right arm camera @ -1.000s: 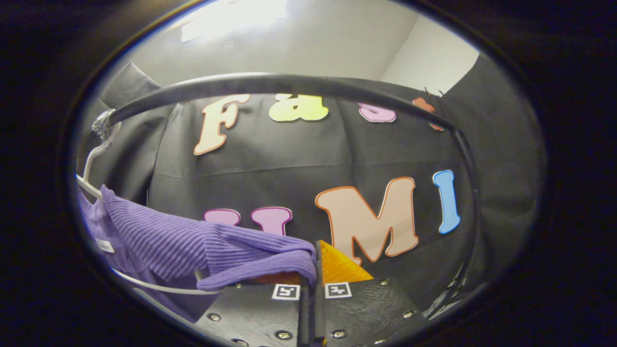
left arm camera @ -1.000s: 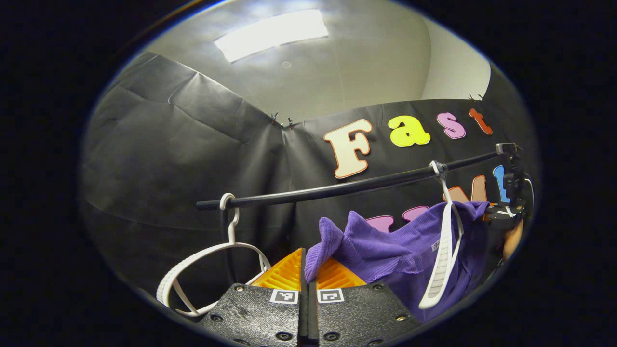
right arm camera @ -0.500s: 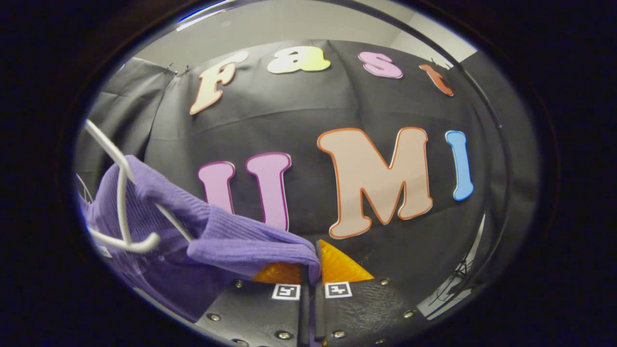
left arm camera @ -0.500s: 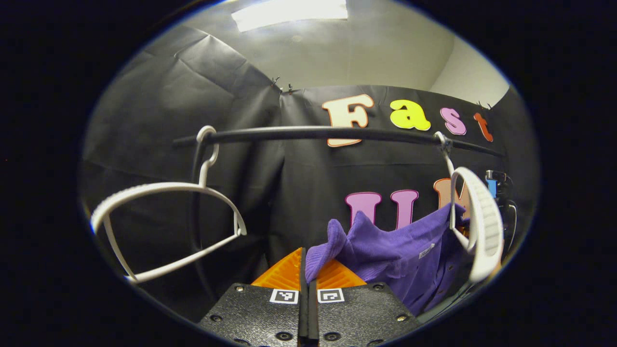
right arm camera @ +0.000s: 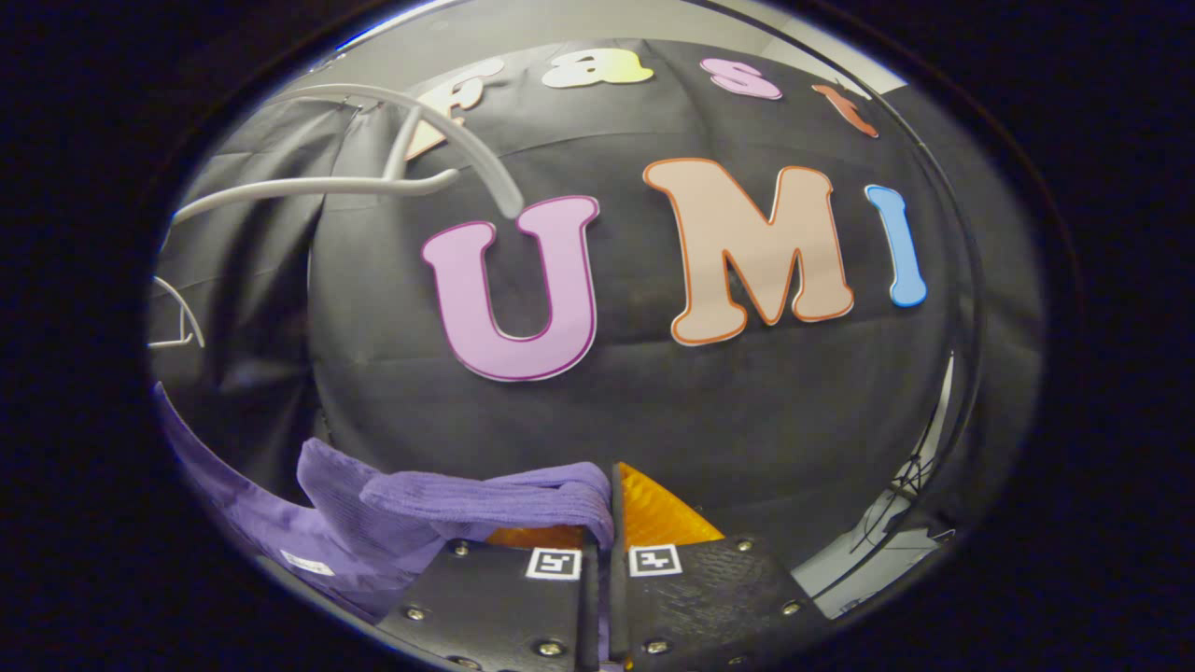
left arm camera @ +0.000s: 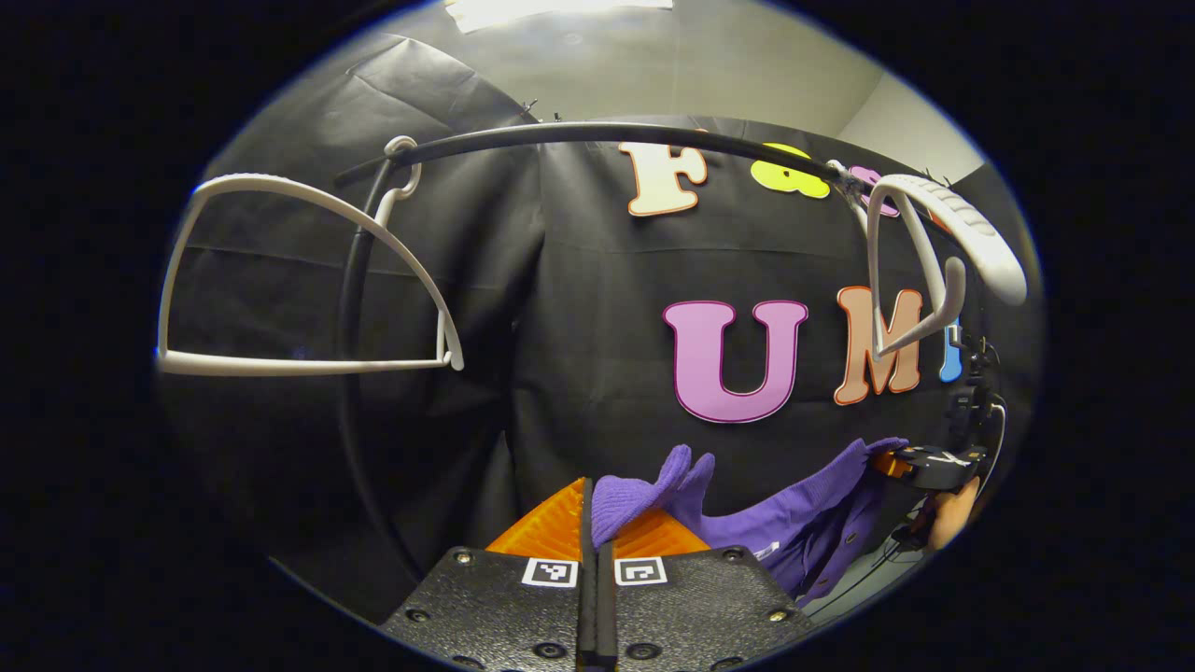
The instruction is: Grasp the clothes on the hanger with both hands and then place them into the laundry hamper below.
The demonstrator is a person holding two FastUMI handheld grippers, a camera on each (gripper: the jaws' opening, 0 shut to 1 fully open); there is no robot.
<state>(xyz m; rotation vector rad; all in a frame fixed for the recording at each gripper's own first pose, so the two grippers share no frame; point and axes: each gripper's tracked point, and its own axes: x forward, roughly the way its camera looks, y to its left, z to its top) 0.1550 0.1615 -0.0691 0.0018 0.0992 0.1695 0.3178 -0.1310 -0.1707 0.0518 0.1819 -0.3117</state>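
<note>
Left gripper view has the left hand-held gripper (left arm camera: 597,523) down at the near edge, fingers pinched tight together on a fold of the purple garment (left arm camera: 747,518). The cloth runs off to the right, where the other hand-held gripper (left arm camera: 910,459) grips its far end, with a hand (left arm camera: 948,518) just under it. Up top there's the black rail (left arm camera: 579,135), with one bare white hanger (left arm camera: 299,280) hooked on at the left and a second white hanger (left arm camera: 929,257) tilted at the right, both well above the garment, so the cloth hangs free between the two grippers and touches neither hanger.

Right gripper view shows the right hand-held gripper (right arm camera: 602,518) closed too, clamping the knit edge of the purple garment (right arm camera: 439,509), which trails off to the left. A pale hanger (right arm camera: 373,182) sits high up on the left.
</note>
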